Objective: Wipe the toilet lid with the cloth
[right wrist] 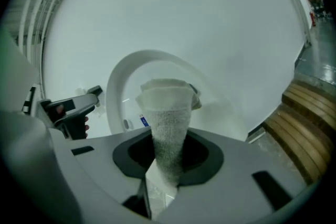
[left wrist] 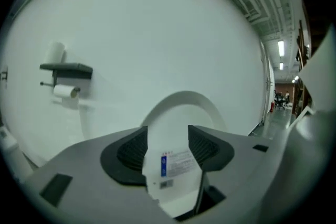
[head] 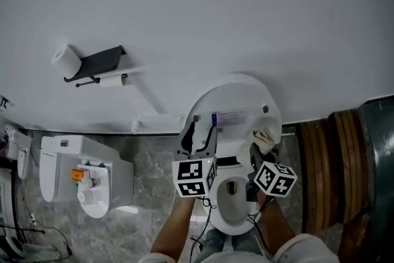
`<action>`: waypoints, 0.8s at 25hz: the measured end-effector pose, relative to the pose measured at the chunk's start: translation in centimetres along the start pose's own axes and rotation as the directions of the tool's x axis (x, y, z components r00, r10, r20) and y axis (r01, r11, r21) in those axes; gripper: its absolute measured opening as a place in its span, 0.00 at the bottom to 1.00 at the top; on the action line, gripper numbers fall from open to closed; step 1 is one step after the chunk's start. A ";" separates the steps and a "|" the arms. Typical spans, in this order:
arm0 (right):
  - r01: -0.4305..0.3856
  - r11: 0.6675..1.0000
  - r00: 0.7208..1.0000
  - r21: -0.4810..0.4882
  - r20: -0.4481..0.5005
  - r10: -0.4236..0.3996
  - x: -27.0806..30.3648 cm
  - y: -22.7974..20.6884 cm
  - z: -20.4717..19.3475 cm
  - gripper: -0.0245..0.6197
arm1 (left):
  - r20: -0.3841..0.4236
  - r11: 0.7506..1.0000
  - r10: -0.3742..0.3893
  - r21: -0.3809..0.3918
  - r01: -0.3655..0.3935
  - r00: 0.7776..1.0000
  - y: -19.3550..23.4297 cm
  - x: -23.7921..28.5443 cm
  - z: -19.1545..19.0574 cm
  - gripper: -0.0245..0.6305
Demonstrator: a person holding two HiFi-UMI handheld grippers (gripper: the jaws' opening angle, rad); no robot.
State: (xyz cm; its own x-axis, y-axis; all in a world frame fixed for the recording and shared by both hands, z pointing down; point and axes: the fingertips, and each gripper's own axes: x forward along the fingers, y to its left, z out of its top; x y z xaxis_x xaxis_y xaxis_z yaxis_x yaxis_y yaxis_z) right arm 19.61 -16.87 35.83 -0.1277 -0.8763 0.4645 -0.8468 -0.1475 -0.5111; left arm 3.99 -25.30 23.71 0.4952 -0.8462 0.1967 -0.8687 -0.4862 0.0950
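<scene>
1. In front of the raised toilet lid (head: 237, 98), which stands upright against the wall (head: 184, 9), the right hand-held gripper (right wrist: 167, 152) has its jaws closed on the cloth (right wrist: 167, 107). The bunched end of the cloth sticks out beyond the jaw tips.
2. The left hand-held gripper (left wrist: 168, 152) has its jaws apart and nothing between them. Only the lid's printed label (left wrist: 176, 162) shows beyond the gap.
3. In the head view the cloth is near the lid's lower right edge. I cannot tell whether it touches.
4. To wipe well, I think the free end should press flat on the lid and go in overlapping strokes from the top edge down to the hinge, with a firm grip so that the cloth does not slip out.
</scene>
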 end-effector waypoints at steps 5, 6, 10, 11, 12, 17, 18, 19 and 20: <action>-0.096 0.995 0.995 0.017 0.008 0.096 -3.8 3.8 2.2 0.19 | -0.080 0.979 -0.092 0.174 0.105 0.993 3.1 4.8 4.1 0.47; -0.107 0.994 0.994 0.020 0.005 0.106 -4.3 4.2 2.1 0.19 | -0.122 0.972 -0.127 0.182 0.148 0.984 3.0 5.7 3.9 0.47; -0.120 0.993 0.993 0.013 -0.008 0.120 -6.1 4.8 1.3 0.19 | -0.247 0.931 -0.210 0.244 0.270 0.946 2.2 8.1 2.3 0.47; -0.118 0.993 0.993 0.013 -0.013 0.119 -6.6 4.6 1.0 0.19 | -0.267 0.922 -0.221 0.255 0.290 0.938 1.8 8.2 1.9 0.47; -0.118 0.993 0.993 0.018 -0.019 0.118 -7.1 4.4 0.7 0.19 | -0.278 0.914 -0.227 0.271 0.303 0.933 1.4 8.1 1.6 0.48; -0.139 0.990 0.990 0.030 -0.018 0.139 -11.7 5.0 0.9 0.19 | -0.305 0.887 -0.284 0.276 0.370 0.909 -0.4 3.9 1.2 0.48; -0.146 0.989 0.989 0.018 -0.015 0.146 -13.1 5.5 1.2 0.19 | -0.305 0.882 -0.299 0.272 0.384 0.904 -1.0 2.2 1.1 0.48; -0.153 0.988 0.988 0.004 -0.015 0.153 -14.6 6.1 1.3 0.19 | -0.306 0.875 -0.314 0.274 0.399 0.899 -1.7 0.4 0.9 0.48; -0.162 0.987 0.987 -0.003 -0.023 0.162 -16.2 6.5 1.2 0.19 | -0.308 0.864 -0.332 0.279 0.419 0.891 -2.5 -1.6 0.5 0.48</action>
State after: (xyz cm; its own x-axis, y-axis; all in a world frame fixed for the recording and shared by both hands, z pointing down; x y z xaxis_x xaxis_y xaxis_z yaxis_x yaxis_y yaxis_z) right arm 16.77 -4.25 24.08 -0.2753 -0.8777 0.3923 -0.8166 -0.0018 -0.5772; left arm 5.38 -22.85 22.66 0.7253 -0.5255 0.4448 -0.5389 -0.8354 -0.1082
